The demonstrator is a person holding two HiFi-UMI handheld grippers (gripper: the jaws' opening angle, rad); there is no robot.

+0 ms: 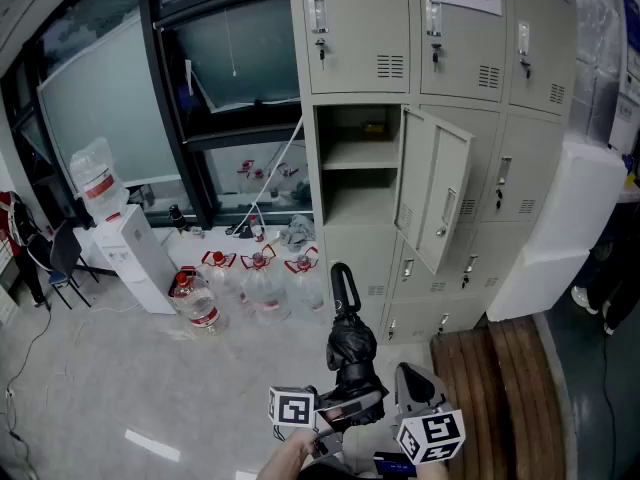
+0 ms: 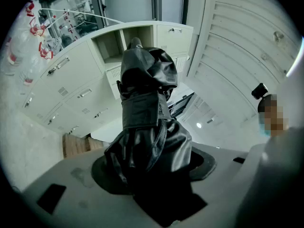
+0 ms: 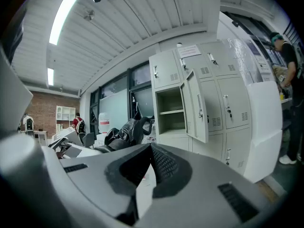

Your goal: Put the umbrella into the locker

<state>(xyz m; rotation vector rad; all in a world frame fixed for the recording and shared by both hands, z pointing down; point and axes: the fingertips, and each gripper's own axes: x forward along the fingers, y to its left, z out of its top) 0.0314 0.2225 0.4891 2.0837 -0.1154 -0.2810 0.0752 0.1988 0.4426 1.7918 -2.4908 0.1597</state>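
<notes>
A black folded umbrella (image 1: 350,353) sticks out of my left gripper (image 1: 350,405), which is shut on its bunched fabric, loop handle forward toward the lockers. In the left gripper view the umbrella (image 2: 145,108) fills the middle and hides the pads of the left gripper (image 2: 152,175). The beige locker bank has one open compartment (image 1: 360,168) with a shelf, its door (image 1: 440,203) swung out to the right. My right gripper (image 1: 412,378) is just right of the umbrella, its jaws together on nothing. The right gripper view shows the right gripper (image 3: 151,148), the umbrella (image 3: 124,132) at left and the open compartment (image 3: 172,110) ahead.
Several water bottles (image 1: 255,283) stand on the floor left of the lockers, beside a white water dispenser (image 1: 130,243). A wooden pallet (image 1: 505,388) lies at lower right below a big white block (image 1: 555,238). A person (image 3: 287,80) stands at the far right.
</notes>
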